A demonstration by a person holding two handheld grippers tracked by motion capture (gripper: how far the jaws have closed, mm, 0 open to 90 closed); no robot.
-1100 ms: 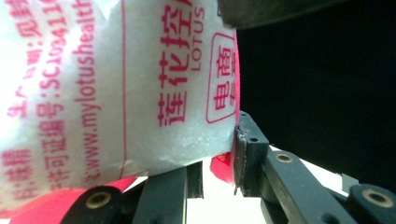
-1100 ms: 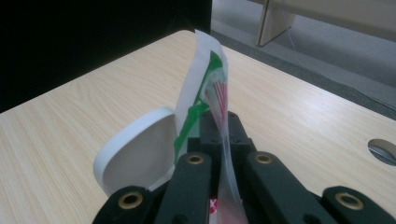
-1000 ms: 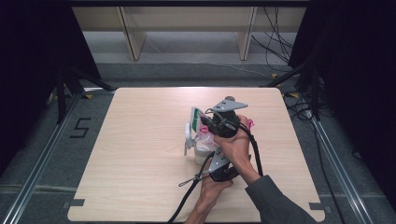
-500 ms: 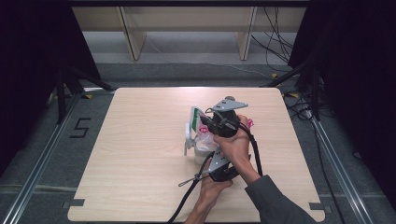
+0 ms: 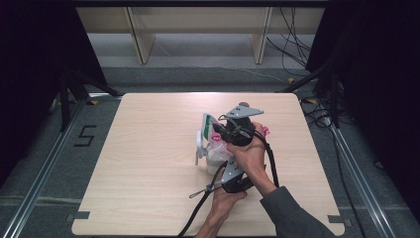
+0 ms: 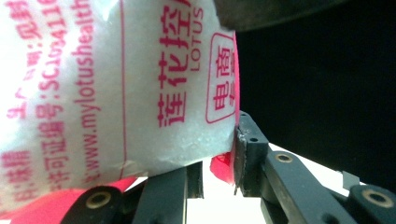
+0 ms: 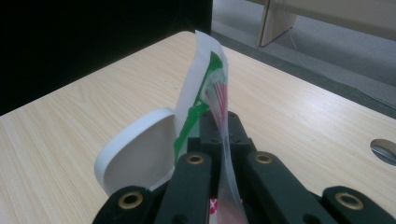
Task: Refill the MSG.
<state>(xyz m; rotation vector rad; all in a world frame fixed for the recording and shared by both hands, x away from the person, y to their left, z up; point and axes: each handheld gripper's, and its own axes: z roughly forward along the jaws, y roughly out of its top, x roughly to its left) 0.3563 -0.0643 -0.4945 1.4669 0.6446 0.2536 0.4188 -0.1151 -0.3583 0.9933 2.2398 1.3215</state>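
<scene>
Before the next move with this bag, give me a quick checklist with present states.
1. Right claw shut on the bag's top edge: ok.
2. Left claw pressing the bag of white granules: ok; one pad meets its side, the other sits under it.
3. Top edge opened or torn: cannot tell.
4. White container beside the bag, lid swung open: ok.
5. Bag over the container's mouth: cannot tell.
6. Table shows no spilled granules: ok.

white bag (image 6: 116, 93) — pink lettering, white lid (image 7: 135, 154)
</scene>
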